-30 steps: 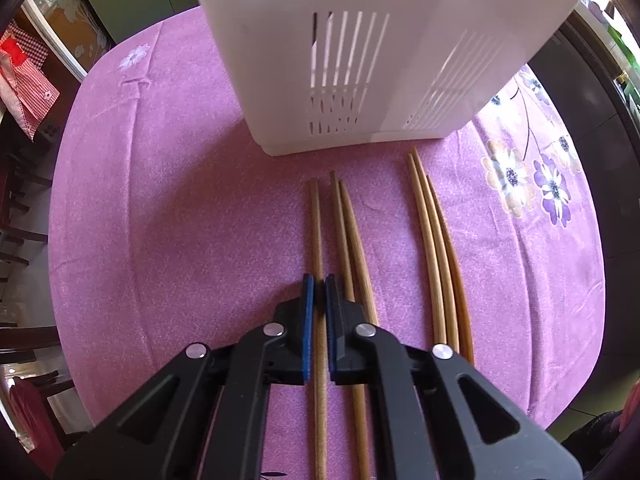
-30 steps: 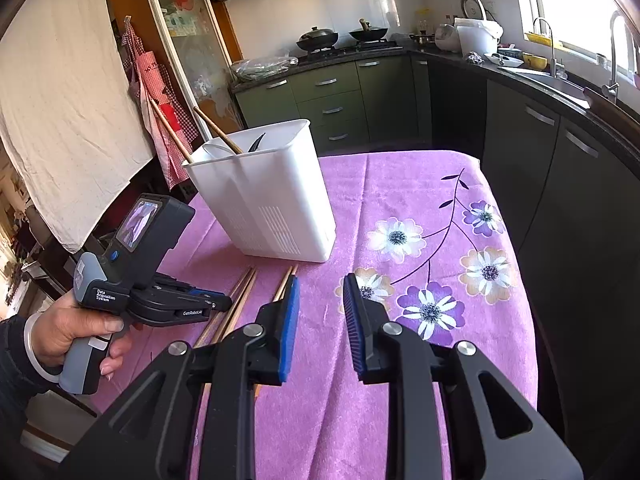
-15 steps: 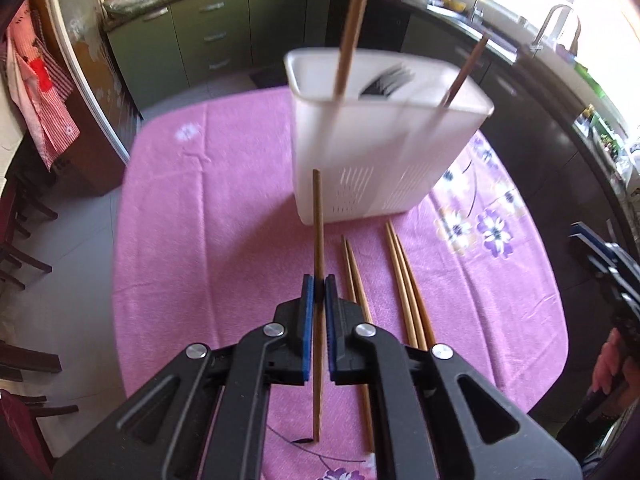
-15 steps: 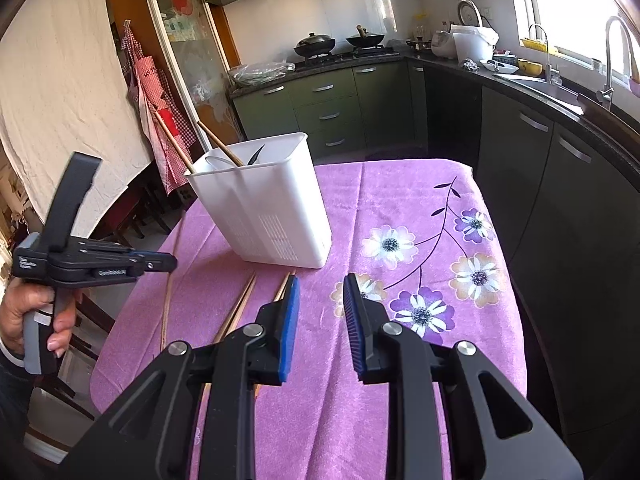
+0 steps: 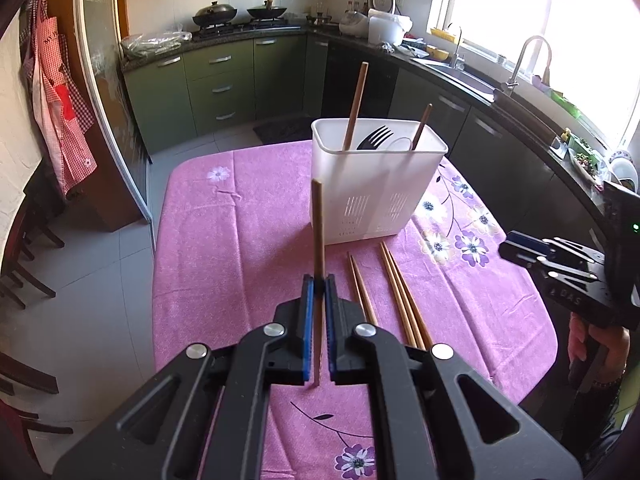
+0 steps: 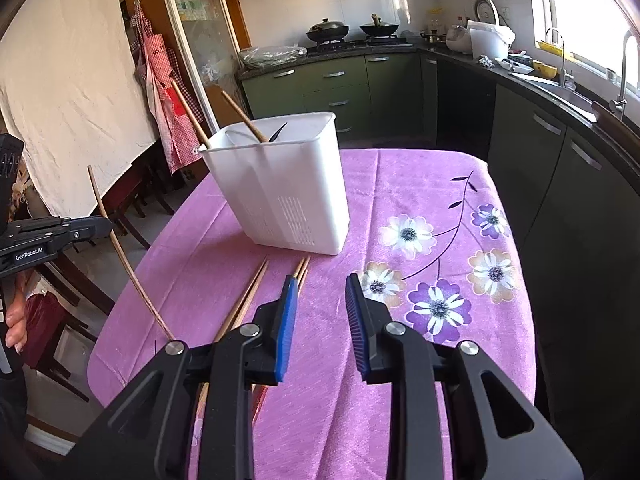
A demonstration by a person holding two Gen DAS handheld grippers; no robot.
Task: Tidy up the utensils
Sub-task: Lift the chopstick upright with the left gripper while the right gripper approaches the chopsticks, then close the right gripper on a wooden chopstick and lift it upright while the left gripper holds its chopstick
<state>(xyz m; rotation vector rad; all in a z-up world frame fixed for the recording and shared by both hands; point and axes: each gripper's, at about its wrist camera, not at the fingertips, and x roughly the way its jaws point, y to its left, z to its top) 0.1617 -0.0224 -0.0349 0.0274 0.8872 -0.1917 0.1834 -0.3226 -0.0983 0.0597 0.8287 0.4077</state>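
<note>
Gripping one chopstick tight at centre frame, the left gripper should tip it over the white holder; right gripper fingers were opening, empty.

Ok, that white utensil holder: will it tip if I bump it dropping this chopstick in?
Possibly. The white utensil holder is tall on a narrow base and looks like thin plastic, so probably light. It holds only two chopsticks and a fork, little ballast. On the tablecloth it may slide rather than topple.

a pink-purple tablecloth printed with white and violet flowers; a plain white slotted plastic utensil holder; light-brown wooden chopsticks; black grippers' blue pads.
</note>
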